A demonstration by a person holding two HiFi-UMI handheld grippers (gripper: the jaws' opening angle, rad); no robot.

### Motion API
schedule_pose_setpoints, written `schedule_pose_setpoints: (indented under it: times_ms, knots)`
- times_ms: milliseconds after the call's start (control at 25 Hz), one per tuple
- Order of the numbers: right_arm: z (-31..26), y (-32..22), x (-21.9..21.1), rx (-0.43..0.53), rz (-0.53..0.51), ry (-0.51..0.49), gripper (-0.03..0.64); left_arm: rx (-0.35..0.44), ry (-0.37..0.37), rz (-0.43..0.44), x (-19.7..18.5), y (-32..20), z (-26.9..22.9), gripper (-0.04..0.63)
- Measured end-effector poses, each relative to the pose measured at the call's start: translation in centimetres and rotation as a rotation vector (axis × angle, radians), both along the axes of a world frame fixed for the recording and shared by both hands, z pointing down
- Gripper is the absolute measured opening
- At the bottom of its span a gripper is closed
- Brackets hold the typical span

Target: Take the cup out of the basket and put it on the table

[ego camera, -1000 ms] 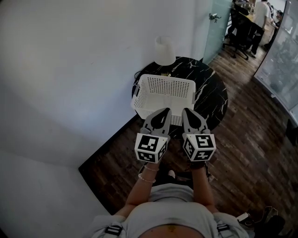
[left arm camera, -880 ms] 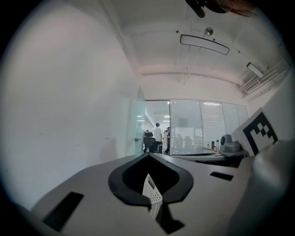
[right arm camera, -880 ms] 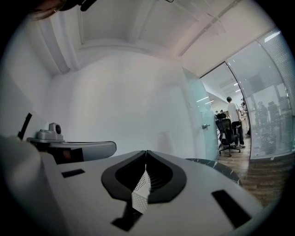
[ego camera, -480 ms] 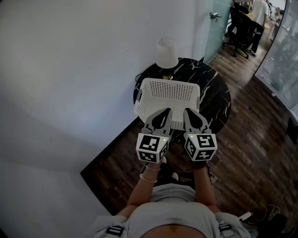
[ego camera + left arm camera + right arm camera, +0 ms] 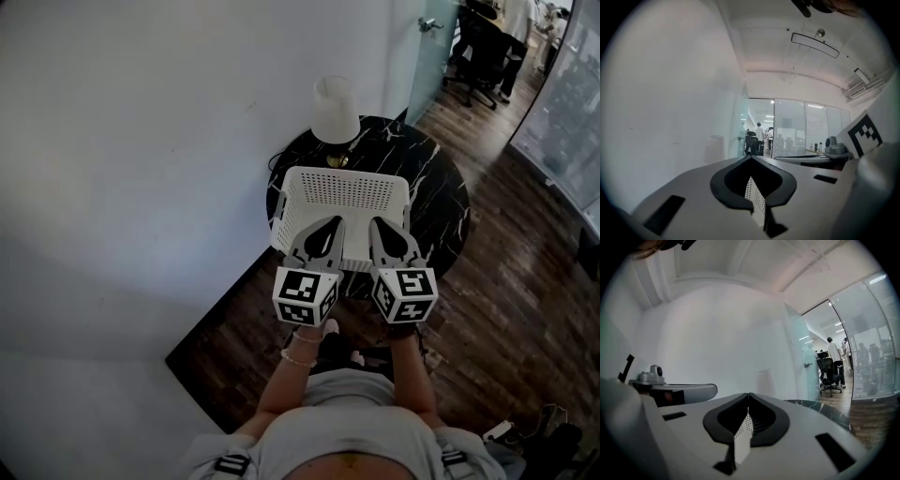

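Head view alone shows the whole white perforated plastic basket (image 5: 345,193); left gripper (image 5: 329,222) and right gripper (image 5: 376,222) both closed, empty.

The white perforated plastic basket (image 5: 349,187) is occupying the near left part of the round black marble table (image 5: 441,202), and its top is lying open from above. A white-shaded lamp (image 5: 335,108) is standing at the far edge, close to the white wall (image 5: 141,141). The table's right side is lying bare.
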State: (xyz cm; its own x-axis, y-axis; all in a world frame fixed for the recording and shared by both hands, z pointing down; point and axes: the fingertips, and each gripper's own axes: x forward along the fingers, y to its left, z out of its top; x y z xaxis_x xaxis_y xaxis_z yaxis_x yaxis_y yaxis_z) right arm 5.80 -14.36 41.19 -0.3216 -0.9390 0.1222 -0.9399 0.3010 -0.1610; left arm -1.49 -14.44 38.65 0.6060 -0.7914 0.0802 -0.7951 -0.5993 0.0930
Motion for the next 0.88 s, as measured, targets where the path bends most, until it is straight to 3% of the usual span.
schedule_pose_setpoints:
  times_ms: [880]
  knots:
    - [1.8, -7.2, -2.7, -0.022, 0.056, -0.003, 0.009, -0.024, 0.007, 0.066, -2.5, -7.6, 1.4, 0.006]
